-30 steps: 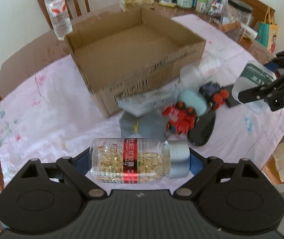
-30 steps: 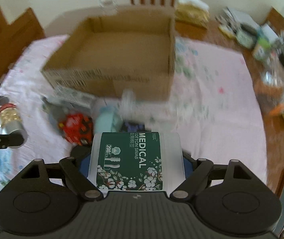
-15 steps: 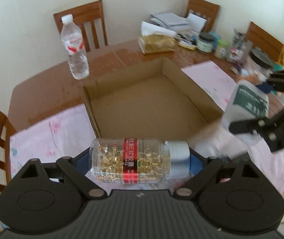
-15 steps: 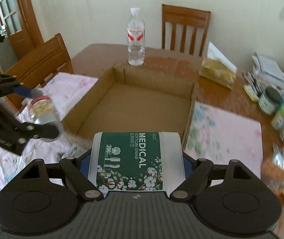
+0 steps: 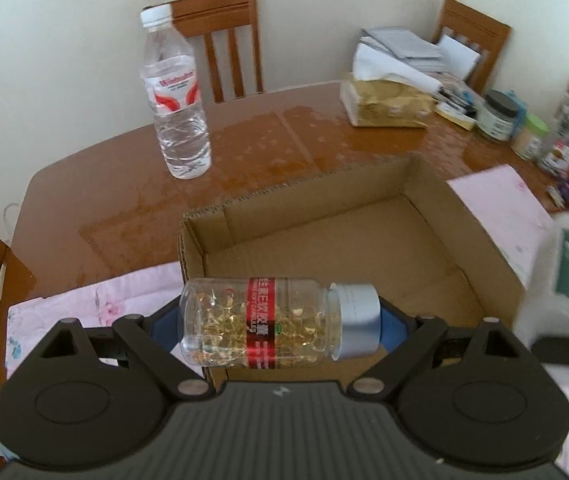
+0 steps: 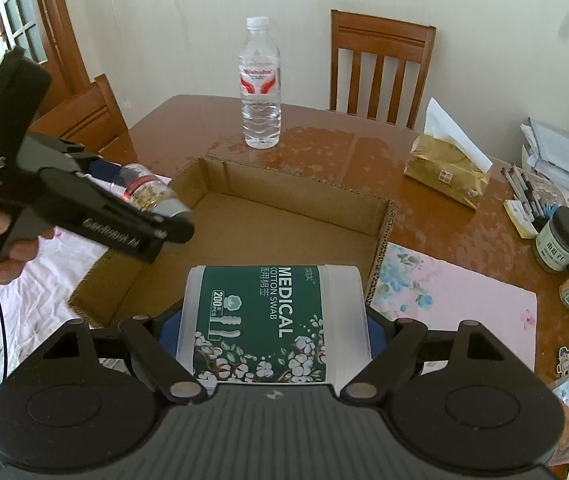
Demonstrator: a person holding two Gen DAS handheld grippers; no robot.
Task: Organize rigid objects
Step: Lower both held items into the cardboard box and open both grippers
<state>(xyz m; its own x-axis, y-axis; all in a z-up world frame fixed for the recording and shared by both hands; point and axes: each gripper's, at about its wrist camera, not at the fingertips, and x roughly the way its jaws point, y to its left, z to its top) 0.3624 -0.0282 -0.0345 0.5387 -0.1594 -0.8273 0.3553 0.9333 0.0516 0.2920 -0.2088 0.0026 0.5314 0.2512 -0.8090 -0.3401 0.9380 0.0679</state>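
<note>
**Inspector:** Both of your tools have travelled from the pile on the pink cloth to the cardboard box since a second ago. Report their state.

**Operator:** My left gripper (image 5: 280, 322) is pinching the capsule bottle (image 5: 268, 322) end to end, base on one pad, silver cap on the other; it lies crosswise just over the near wall of the cardboard box (image 5: 364, 256). My right gripper (image 6: 272, 322) is clamped on the cotton swab tub (image 6: 272, 316), label up, at the box's near edge. Neither jaw opening has changed.

**Inspector:** Surroundings?

**Operator:** The box is empty inside. The water bottle (image 6: 261, 92) stands beyond it on the bare table (image 6: 324, 152), well apart, and the tissue pack (image 6: 444, 172) sits off to the right.

**Inspector:** Recommended handling?

**Operator:** In my judgement, carry each item further in past the wall and lower it close to the floor before spreading the jaws. The bottle is round and will likely roll, so set it against a side wall. Keep the two tools to separate halves, since they are close together.
</note>
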